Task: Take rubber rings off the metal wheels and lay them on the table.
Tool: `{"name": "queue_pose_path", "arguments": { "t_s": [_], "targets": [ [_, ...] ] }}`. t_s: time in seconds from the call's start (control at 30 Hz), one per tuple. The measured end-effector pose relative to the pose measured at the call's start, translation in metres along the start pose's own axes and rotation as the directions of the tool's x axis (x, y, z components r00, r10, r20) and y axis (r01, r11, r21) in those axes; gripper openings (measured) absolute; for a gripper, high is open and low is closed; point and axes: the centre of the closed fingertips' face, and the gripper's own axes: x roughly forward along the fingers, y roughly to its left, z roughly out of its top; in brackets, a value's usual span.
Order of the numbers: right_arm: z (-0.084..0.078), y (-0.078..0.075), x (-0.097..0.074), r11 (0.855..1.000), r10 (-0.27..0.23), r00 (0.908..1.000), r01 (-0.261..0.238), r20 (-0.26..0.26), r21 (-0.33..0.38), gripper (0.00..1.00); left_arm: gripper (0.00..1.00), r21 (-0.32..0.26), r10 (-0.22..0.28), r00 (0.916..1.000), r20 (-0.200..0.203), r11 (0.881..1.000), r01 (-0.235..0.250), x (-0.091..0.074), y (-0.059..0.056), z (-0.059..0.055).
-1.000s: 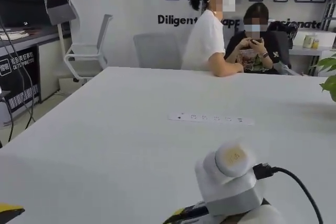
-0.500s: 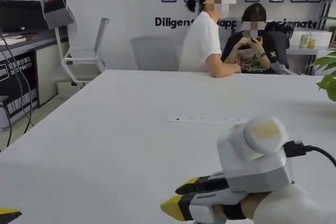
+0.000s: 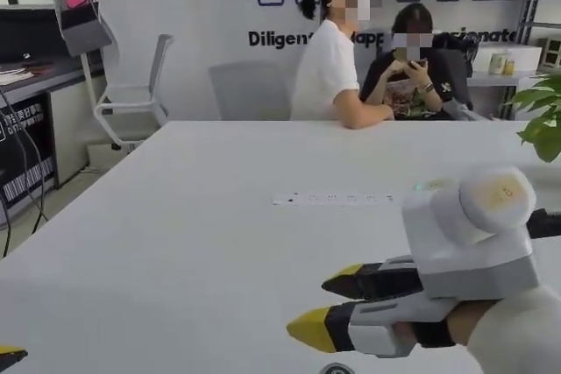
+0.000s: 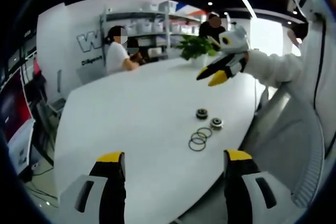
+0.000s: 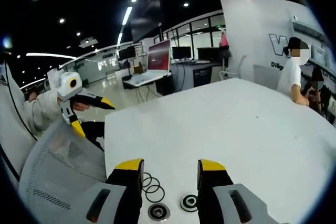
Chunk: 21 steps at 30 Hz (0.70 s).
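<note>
White table carries rubber rings and two metal wheels near its edge; left gripper and right gripper hover with jaws spread, holding nothing.

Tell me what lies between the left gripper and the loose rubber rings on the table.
Bare white table, seen in the left gripper view: nothing sits between the left gripper and the rubber rings. The metal wheels lie beyond the rings.

Gripper views opposed, table shared
</note>
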Motion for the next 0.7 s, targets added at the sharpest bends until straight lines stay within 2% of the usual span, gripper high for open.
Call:
{"name": "queue_pose_path", "arguments": {
  "t_s": [0.33,0.53,0.7],
  "targets": [
    [0.006,-0.016,-0.038,0.999,-0.038,0.9982,0.039,0.047,-0.026,0.48,0.8,0.029,-0.016,0.9994,0.031,0.999,0.015,-0.001,-0.001,0.022],
    [-0.002,-0.032,-0.061,0.997,-0.081,0.9937,0.081,0.077,0.008,0.58,0.83,0.045,-0.024,0.9984,0.051,0.999,0.022,-0.001,0.002,0.033],
    [-0.014,-0.038,-0.071,0.994,-0.107,0.9914,0.105,0.076,0.025,0.65,0.87,0.067,-0.038,0.9977,0.055,0.997,0.035,0.002,0.002,0.042]
  ]
}}
